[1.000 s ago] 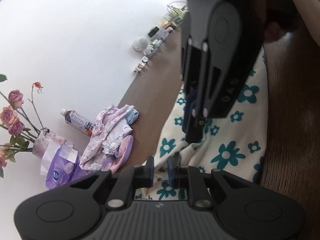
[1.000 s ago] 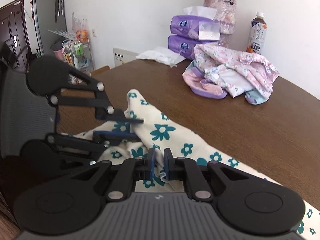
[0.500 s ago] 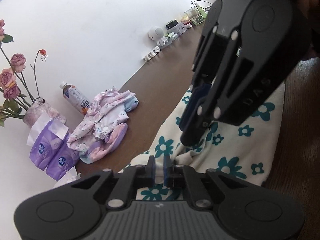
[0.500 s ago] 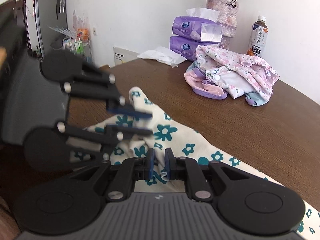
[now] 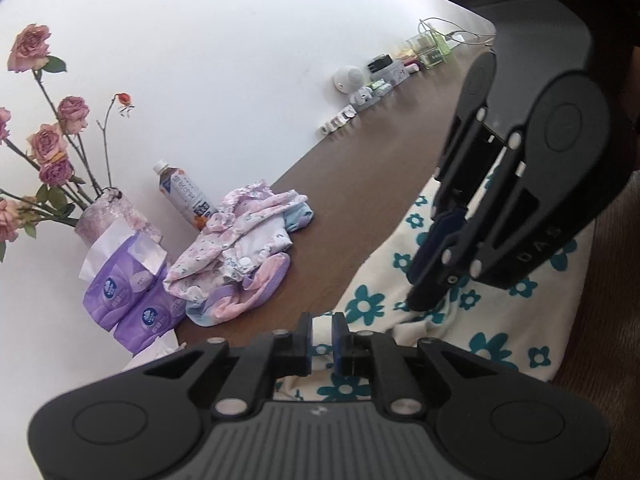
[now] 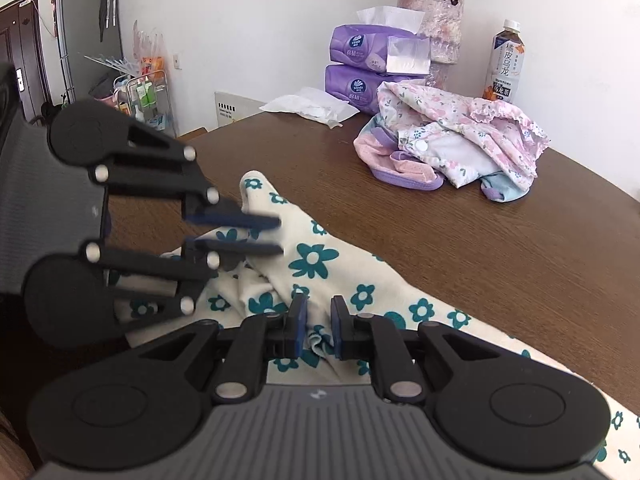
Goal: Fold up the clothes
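Observation:
A cream cloth with teal flowers (image 6: 320,256) (image 5: 480,332) lies bunched on the brown table (image 6: 500,264). My right gripper (image 6: 316,330) is shut on a fold of it near the bottom of the right wrist view. In the left wrist view that gripper (image 5: 418,288) comes down from the upper right onto the cloth. My left gripper (image 5: 322,332) holds a white fold between its pads, and its jaws are opening slightly. Seen from the right wrist view, the left gripper (image 6: 278,236) reaches in from the left at the cloth's raised edge.
A heap of pink and lilac baby clothes (image 6: 452,152) (image 5: 240,248) lies further back on the table. Behind it stand purple tissue packs (image 6: 360,44), a vase (image 6: 432,12) and a drink bottle (image 6: 504,68). Small items (image 5: 360,92) line the wall.
The left wrist has rolled, so its view of the table has tilted. The left jaws narrowed on the fold, then widened a little. The right gripper has stayed in place.

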